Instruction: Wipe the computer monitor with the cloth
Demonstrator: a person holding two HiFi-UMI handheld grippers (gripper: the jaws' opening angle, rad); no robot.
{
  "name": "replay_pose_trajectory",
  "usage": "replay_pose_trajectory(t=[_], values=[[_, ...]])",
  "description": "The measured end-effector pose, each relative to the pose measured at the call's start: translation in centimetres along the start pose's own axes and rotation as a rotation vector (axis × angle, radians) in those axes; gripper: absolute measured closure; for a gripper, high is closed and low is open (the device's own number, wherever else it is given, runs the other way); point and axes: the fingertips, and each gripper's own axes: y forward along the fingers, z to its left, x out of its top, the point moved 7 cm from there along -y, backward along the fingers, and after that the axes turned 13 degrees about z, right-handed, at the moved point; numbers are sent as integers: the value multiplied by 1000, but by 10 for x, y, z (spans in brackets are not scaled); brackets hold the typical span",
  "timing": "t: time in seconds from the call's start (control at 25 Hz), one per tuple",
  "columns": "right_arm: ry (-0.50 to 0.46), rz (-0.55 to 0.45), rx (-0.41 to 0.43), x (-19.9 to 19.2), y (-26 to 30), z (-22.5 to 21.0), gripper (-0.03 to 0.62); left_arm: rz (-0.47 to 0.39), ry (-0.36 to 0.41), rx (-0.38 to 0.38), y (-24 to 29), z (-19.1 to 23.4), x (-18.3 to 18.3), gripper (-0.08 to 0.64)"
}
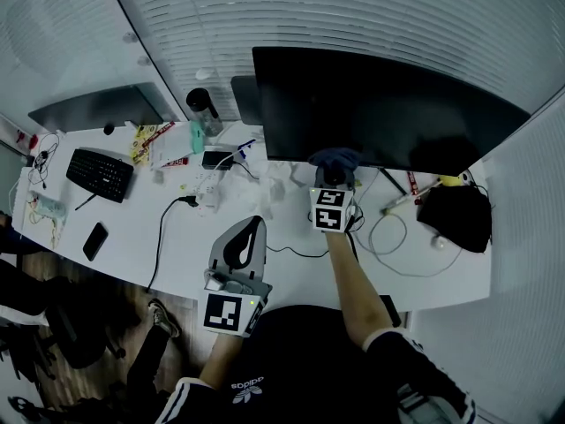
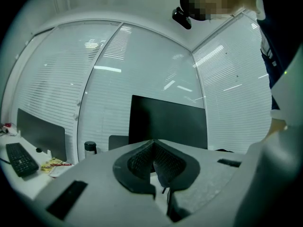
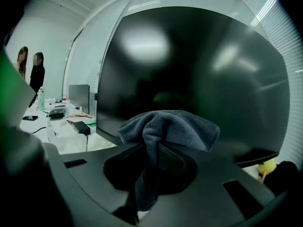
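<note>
The dark monitor (image 1: 380, 104) stands at the back of the white desk (image 1: 177, 237) and fills the right gripper view (image 3: 199, 74). My right gripper (image 1: 335, 173) is shut on a grey-blue cloth (image 1: 335, 159), which bunches up against the screen's lower edge (image 3: 170, 129). My left gripper (image 1: 244, 247) hangs near the desk's front edge, away from the screen. Its jaws are shut with nothing between them (image 2: 154, 167). The monitor (image 2: 168, 122) shows far off in the left gripper view.
A keyboard (image 1: 99, 173), a phone (image 1: 94, 241), a power strip (image 1: 205, 186), a bottle (image 1: 203, 110), papers and cables lie on the desk's left half. A black bag (image 1: 459, 215) and a looped cable (image 1: 397, 237) sit right of the monitor. Two people (image 3: 29, 70) stand far left.
</note>
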Motion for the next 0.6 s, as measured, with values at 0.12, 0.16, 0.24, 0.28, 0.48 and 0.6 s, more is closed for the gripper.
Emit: replay_pose_trajectory(t=[0.12,0.16,0.24,0.28,0.48,0.6], values=[[-21,2,49,6,5,25,546,1,0,12,-7,7,-4,555],[-35,2,68,8,7,34,546,-3,-2,19,-9,10,-5,555],[-63,-5,108,13,9,51,546,-9,-12,42,-14,16,-3,555],[-78,-8,127,16,10,60,546,-7,-16,52,-17,18,-3,555],[-142,-6,217,27,20,99,546,-14,-26,88,-26,31,-6,555],[-158,2,243,28,24,115,546,-8,-34,120,-33,40,-7,555]])
